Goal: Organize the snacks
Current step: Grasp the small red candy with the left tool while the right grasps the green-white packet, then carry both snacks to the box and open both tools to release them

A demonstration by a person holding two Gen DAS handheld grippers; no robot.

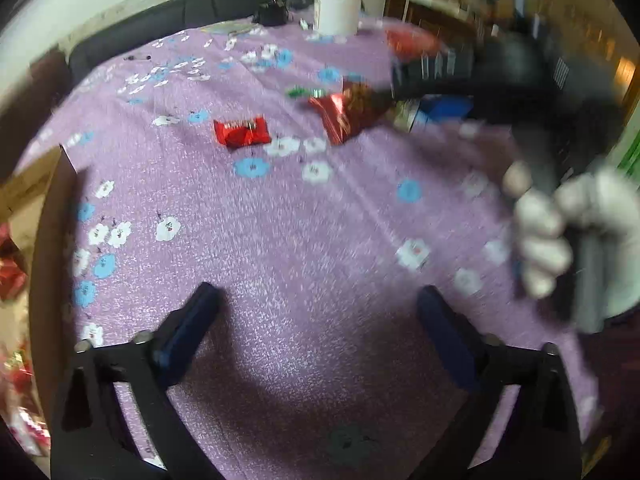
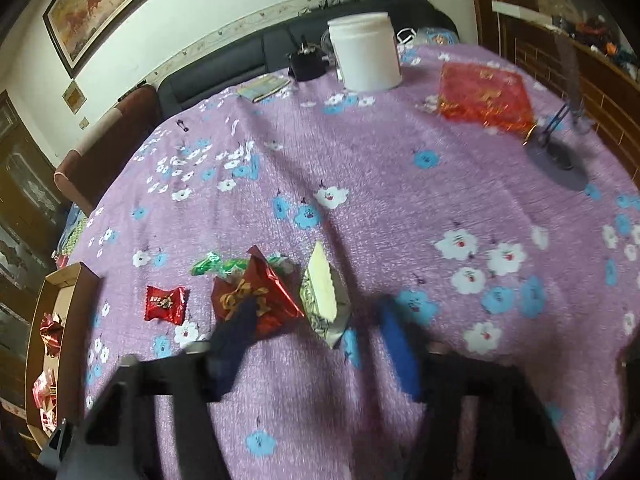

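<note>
On the purple flowered tablecloth (image 2: pixel 400 184) lie a large red foil packet (image 2: pixel 256 296), a silver and white packet (image 2: pixel 324 296), a small red candy (image 2: pixel 166 304) and green candies (image 2: pixel 224 266). My right gripper (image 2: pixel 316 336) stands open. Its left finger (image 2: pixel 236 332) overlaps the red packet's near edge and its right finger stands apart from the silver packet. In the left wrist view a gloved hand (image 1: pixel 560 232) holds that right gripper (image 1: pixel 394 92) at the red packet (image 1: pixel 348 114). The small red candy (image 1: pixel 240 132) lies left of it. My left gripper (image 1: pixel 320 320) hangs open over bare cloth.
A cardboard box (image 2: pixel 60 312) with several wrappers in it stands at the table's left edge. A white jar (image 2: pixel 366 56), a black object (image 2: pixel 306 64) and a flat red pack (image 2: pixel 484 96) sit at the back. A dark round stand base (image 2: pixel 556 160) is at the right.
</note>
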